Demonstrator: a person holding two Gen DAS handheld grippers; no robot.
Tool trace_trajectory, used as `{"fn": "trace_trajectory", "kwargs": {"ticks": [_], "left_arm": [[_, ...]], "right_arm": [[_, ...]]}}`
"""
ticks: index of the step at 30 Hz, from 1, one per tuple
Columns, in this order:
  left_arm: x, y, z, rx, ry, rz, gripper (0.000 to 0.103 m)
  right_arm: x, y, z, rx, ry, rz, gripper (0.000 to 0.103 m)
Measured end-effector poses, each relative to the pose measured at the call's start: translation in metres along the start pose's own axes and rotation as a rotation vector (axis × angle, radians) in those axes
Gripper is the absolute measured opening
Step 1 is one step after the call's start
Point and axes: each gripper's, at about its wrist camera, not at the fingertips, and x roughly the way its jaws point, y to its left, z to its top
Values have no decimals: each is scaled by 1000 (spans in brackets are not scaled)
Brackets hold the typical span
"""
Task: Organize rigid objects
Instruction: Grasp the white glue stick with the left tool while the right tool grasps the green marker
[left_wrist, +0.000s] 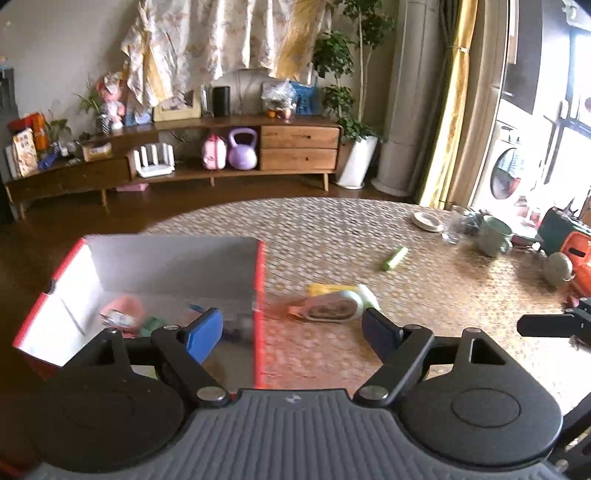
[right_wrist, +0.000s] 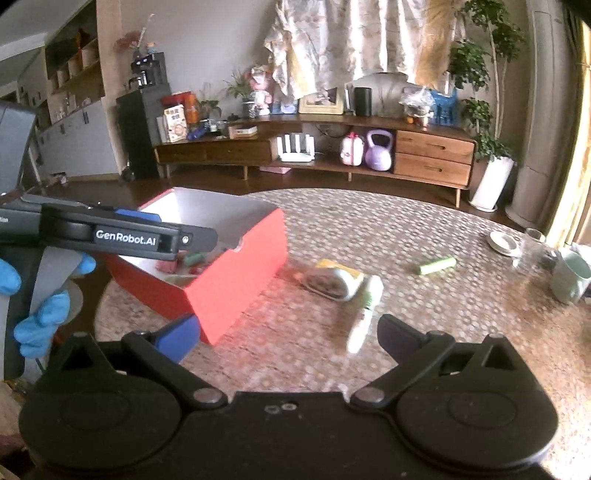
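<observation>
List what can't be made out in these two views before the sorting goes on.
- Contents of the open red cardboard box: left wrist view, motion-blurred and partly behind the left tongs; only pink and green shapes show.
- Same contents, right wrist view: cut off by the box's near wall and the left tool's black arm.
- White oval item by the box: its label is blurred in both views.
- Clutter near the pale green mug: too small, overexposed.

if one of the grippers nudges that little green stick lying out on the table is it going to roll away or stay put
The green stick looks like a smooth round cylinder lying on its side, so a sideways nudge would probably set it rolling. The table surface looks textured, which may slow it. It seems small and rigid, likely light, so open fingers should close across its width.
</observation>
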Motion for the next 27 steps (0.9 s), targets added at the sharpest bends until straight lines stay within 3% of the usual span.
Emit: {"fn": "trace_trajectory", "kwargs": {"ticks": [6, 13, 27], "left_arm": [[20, -25, -11, 14, 23, -19, 83], [53, -50, -24, 22, 51, -24, 83], [138, -94, -32, 40, 101, -3, 83]], "right_arm": [[4, -27, -9, -27, 21, -36, 103], [24, -73, -3, -20, 47, -143, 103], [136, -151, 38, 63, 83, -283, 101]]}}
